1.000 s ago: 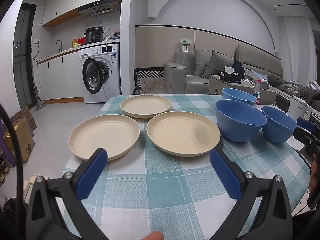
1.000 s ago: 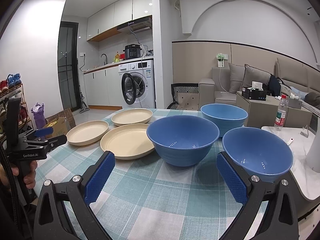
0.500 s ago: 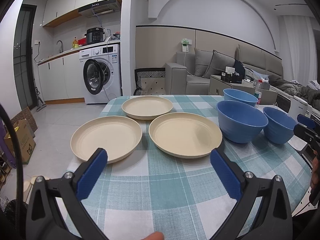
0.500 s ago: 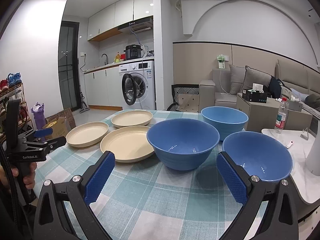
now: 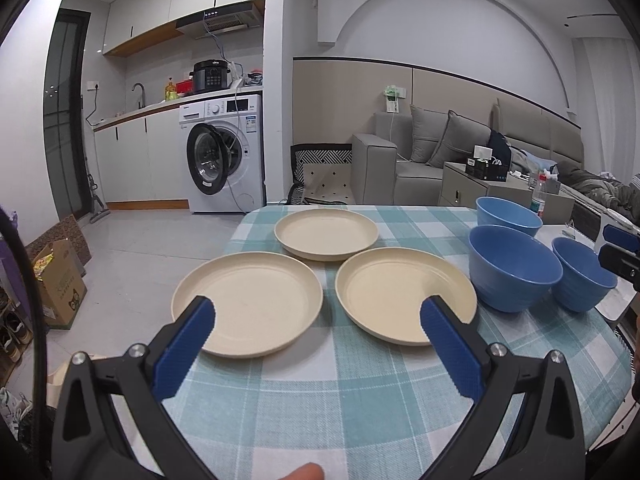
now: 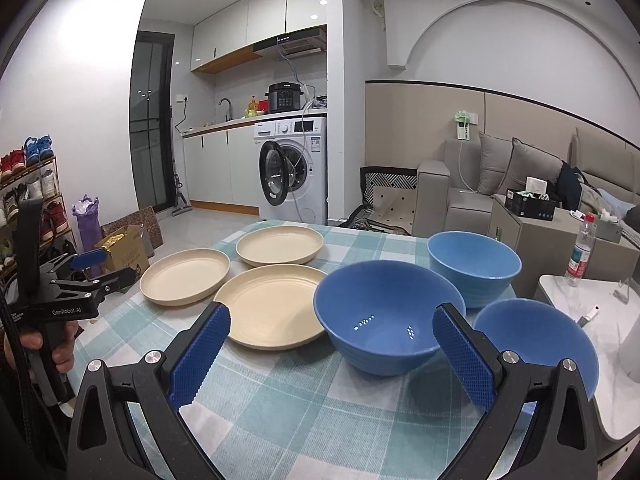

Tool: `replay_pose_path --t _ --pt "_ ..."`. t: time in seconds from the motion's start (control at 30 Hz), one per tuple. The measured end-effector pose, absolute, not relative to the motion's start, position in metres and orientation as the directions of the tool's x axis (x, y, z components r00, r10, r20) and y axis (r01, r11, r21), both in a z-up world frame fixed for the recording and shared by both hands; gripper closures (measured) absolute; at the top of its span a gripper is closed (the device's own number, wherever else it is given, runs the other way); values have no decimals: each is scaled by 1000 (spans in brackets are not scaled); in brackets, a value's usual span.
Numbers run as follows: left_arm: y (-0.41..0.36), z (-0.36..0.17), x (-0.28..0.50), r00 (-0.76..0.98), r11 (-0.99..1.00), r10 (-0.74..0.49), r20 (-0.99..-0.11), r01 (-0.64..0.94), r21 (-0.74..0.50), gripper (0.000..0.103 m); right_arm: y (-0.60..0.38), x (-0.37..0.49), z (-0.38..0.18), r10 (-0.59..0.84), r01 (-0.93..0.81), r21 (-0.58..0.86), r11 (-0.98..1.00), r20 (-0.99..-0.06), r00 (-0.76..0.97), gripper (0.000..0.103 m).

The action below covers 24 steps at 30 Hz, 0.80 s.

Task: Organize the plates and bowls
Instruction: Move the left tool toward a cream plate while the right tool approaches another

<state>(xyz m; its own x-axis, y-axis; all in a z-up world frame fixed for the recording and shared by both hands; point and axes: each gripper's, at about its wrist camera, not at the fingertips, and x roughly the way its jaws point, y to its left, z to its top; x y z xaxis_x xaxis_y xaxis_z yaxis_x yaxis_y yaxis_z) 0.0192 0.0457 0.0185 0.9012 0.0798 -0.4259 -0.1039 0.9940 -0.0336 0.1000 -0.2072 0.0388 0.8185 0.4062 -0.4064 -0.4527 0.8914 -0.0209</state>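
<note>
1. Since a second ago both views have lifted and drawn slightly back: the plates and bowls sit lower and smaller, and more of the checked cloth shows in front. Nothing on the desk (image 5: 360, 392) has shifted.
2. The left claw (image 5: 316, 316) is spread wide and holds nothing, hovering short of the near-left plate (image 5: 248, 300) and near-right plate (image 5: 404, 292).
3. The right claw (image 6: 332, 328) is likewise spread and empty, framing the middle bowl (image 6: 384, 320).
4. I judge that no grasp has begun; the sorting is all still to do.
5. Three cream plates lie flat in a triangle, the far plate (image 5: 326, 232) just behind the other two. Three blue bowls stand upright to their right: the far bowl (image 6: 474, 260), the middle one, and the near-right bowl (image 6: 536, 344) close to the desk's edge.
6. The middle bowl nearly touches the near-right plate, leaving little room between them. A water bottle (image 6: 580, 252) stands on a separate side table, well apart.
</note>
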Motion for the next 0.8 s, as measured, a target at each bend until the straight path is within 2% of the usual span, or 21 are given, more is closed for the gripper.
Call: replay_pose_path --t 0.13,0.8 --pt "55 29 28 900 994 90 -426 -110 -21 0 -194 110 51 398 -456 -50 888 -410 821 0" --pt "102 76 86 913 992 94 -398 -120 -41 0 -128 193 111 457 -525 -22 851 -461 760 0"
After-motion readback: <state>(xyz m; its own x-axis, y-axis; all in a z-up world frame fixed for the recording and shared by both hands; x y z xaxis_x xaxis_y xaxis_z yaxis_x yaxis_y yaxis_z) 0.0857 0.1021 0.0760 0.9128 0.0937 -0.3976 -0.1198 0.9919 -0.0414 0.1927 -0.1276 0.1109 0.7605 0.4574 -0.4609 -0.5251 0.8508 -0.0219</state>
